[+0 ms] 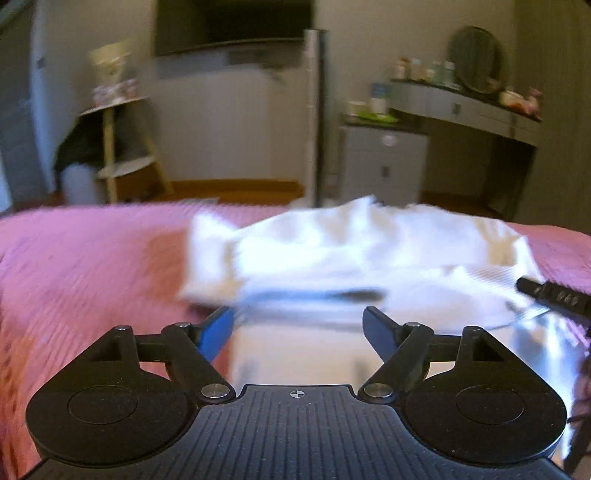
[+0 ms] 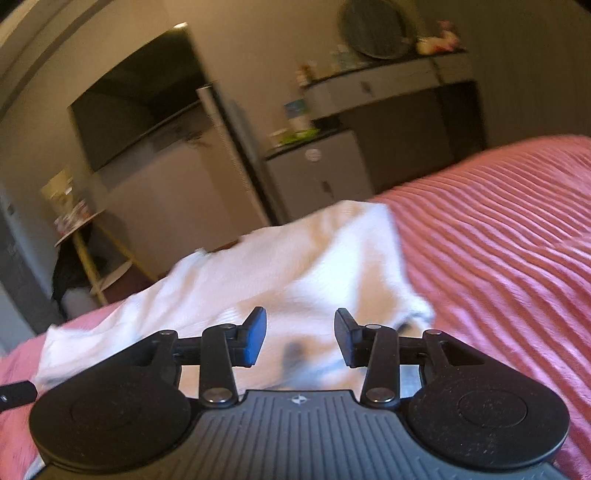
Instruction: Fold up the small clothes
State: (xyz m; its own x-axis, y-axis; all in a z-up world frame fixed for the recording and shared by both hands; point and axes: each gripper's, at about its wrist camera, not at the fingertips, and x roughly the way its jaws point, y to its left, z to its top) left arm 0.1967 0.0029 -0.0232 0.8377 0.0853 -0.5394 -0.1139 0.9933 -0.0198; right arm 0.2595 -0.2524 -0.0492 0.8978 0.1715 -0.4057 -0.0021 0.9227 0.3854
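Observation:
A small white garment lies rumpled and partly folded on the pink ribbed bedspread. My left gripper is open just short of the garment's near edge, nothing between its fingers. The tip of the right gripper shows at the right edge of the left wrist view. In the right wrist view the garment lies ahead, and my right gripper is open over its near part, empty. Both views are motion-blurred.
The bedspread stretches to the right. Beyond the bed stand a wooden stool-shelf, a tall white pole, a small white cabinet, a desk with a round mirror and a dark TV.

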